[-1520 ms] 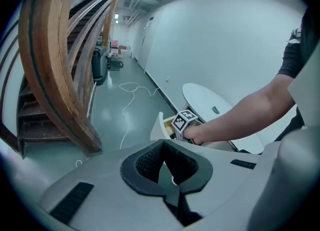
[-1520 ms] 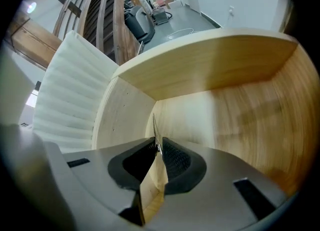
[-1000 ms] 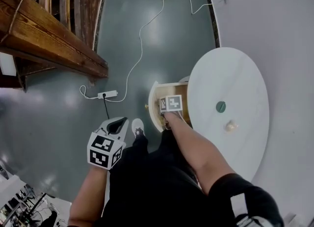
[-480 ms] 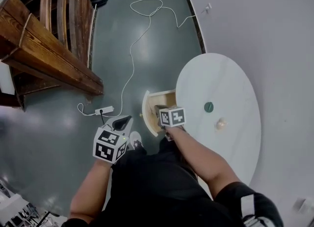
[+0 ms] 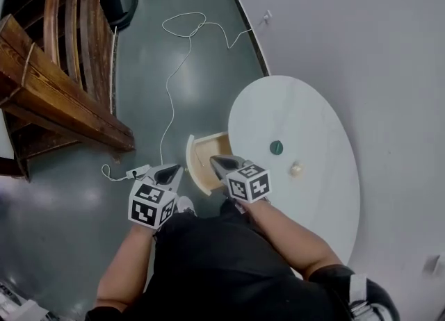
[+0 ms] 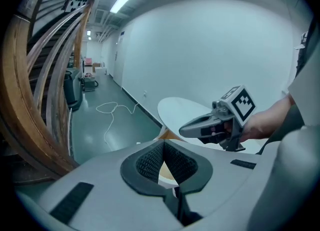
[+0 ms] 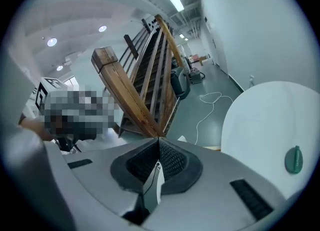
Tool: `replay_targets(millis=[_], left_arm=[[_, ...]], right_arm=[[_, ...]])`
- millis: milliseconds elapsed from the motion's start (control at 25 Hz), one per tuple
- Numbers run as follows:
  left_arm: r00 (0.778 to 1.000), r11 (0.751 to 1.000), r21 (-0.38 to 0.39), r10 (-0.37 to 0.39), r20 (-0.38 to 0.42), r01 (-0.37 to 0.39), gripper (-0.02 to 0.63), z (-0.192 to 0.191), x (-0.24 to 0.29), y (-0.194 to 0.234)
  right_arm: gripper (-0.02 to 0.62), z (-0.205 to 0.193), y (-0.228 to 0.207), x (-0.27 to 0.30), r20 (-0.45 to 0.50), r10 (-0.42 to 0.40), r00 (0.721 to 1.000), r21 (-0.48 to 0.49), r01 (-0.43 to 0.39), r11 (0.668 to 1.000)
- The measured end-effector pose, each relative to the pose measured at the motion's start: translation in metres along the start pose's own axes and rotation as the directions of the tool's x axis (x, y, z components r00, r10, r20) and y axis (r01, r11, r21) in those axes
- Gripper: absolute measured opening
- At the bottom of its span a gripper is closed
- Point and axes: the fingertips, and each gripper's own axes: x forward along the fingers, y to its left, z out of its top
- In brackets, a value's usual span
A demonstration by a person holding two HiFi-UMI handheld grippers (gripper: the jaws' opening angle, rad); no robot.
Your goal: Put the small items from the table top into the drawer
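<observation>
The drawer (image 5: 199, 162) stands open at the left edge of our white oval table (image 5: 306, 111). We hold the left gripper (image 5: 169, 172) left of the drawer, its jaws together and empty. Our right gripper (image 5: 221, 165) hangs over the drawer, its jaws just closing together on nothing. 2 small items lie mid-table: a green disc (image 5: 276, 147) and, just to its near right, a smaller cream piece (image 5: 297, 169).

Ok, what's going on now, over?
Both shut, empty: left gripper, right gripper by the open drawer. Green disc and cream piece left on table. Nothing in the way.
</observation>
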Motion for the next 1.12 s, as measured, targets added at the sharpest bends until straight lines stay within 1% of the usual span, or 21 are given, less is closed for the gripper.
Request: replay_targets(millis=[160,320,400,520,600,720,800,920,1000,1120], left_arm=[[1.000,0.999,0.035,-0.028,-0.011,0.028,0.014,0.003,0.009,-0.012],[0.998,0.994,0.090,-0.067,-0.019,0.068,0.014,0.014,0.018,-0.028],[0.996,0.989,0.115,-0.086,-0.022,0.088,0.014,0.020,0.024,-0.038],[0.993,0.981,0.154,-0.114,-0.031,0.117,0.014,0.026,0.036,-0.053],[0.990,0.974,0.177,-0.133,-0.039,0.138,0.014,0.030,0.044,-0.061],[0.984,0.962,0.207,-0.171,-0.055,0.179,0.014,0.036,0.057,-0.076],[0.979,0.953,0.225,-0.193,-0.066,0.203,0.014,0.040,0.063,-0.084],[0.974,0.942,0.250,-0.211,-0.085,0.226,0.014,0.043,0.071,-0.091],[0.971,0.936,0.260,-0.218,-0.097,0.236,0.014,0.045,0.075,-0.095],[0.968,0.929,0.275,-0.227,-0.110,0.249,0.014,0.048,0.077,-0.097]], right_arm=[[0.008,0.012,0.000,-0.031,0.059,-0.012,0.998,0.002,0.012,1.000],[0.008,0.017,-0.008,-0.057,0.103,-0.059,0.993,-0.020,0.062,0.998],[0.008,0.015,-0.018,-0.069,0.119,-0.099,0.988,-0.039,0.105,0.994],[0.008,0.006,-0.038,-0.086,0.125,-0.176,0.976,-0.087,0.187,0.978],[0.008,-0.001,-0.052,-0.098,0.129,-0.221,0.967,-0.068,0.231,0.971],[0.008,-0.015,-0.077,-0.119,0.128,-0.297,0.946,-0.005,0.300,0.954],[0.008,-0.024,-0.096,-0.135,0.122,-0.355,0.927,0.033,0.354,0.935],[0.008,-0.042,-0.125,-0.158,0.095,-0.446,0.890,0.091,0.439,0.894],[0.009,-0.056,-0.145,-0.172,0.067,-0.504,0.861,0.133,0.493,0.860],[0.009,-0.074,-0.170,-0.192,0.030,-0.587,0.809,0.187,0.572,0.799]])
